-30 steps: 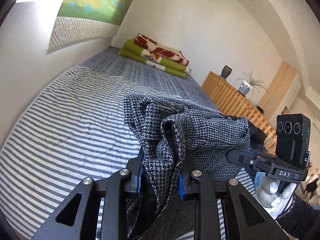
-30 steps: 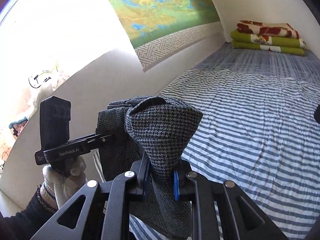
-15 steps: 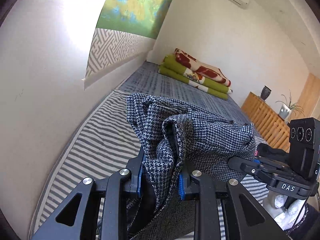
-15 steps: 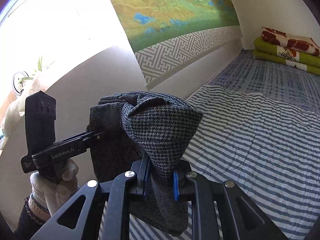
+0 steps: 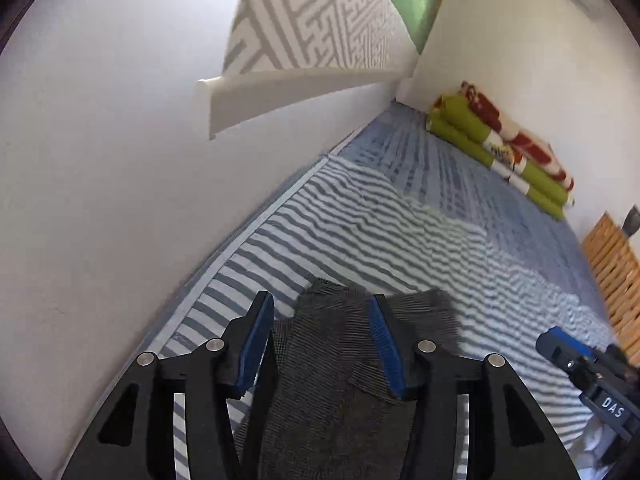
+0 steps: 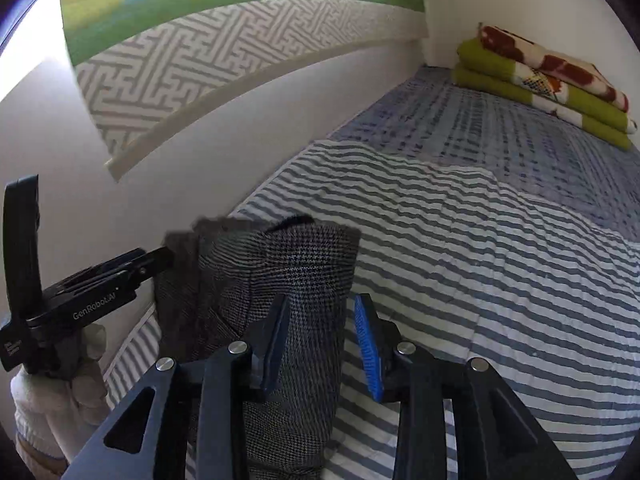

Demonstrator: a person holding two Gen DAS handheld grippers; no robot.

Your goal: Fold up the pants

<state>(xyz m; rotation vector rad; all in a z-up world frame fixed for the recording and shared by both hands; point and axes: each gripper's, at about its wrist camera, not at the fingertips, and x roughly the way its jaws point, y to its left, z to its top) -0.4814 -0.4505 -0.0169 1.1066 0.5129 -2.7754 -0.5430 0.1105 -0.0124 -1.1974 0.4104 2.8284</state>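
Left gripper [image 5: 322, 334]: jaws spread wide, blue pads well apart, nothing clamped. Houndstooth pants [image 5: 320, 380] lying between and below the fingers, on the striped bedsheet [image 5: 400, 240], close beside the white wall [image 5: 100, 200] at 9 o'clock. Cannot tell whether the cloth touches either pad in the left wrist view. Seen from the right wrist camera at 9 o'clock, held by a white-gloved hand [image 6: 60, 392], fingertips against the near edge of the fabric.

Right gripper [image 6: 322, 344]: likewise released, pads apart, one pant panel [image 6: 296, 280] standing up between them and leaning against the left pad. Fabric bunched and partly upright there, not yet flat; top edge blurred, likely dropping or settling.

Step in hand, by judgement: letting the garment down onto the bed after a fold or a spread. To do well:
- Clear both sets of fingers straight back, without dragging cloth along on the pads.
- Check for the upright panel collapsing crooked; flatten toward 12 o'clock before any new crease.
- Keep the garment off the wall edge at 9 o'clock, with more room toward 3 o'clock on the sheet.
- Regrip at corners or hem, not mid-panel, for a straight fold line.

Folded green and red blankets [image 6: 540, 76] far off at 1 o'clock, out of the way.
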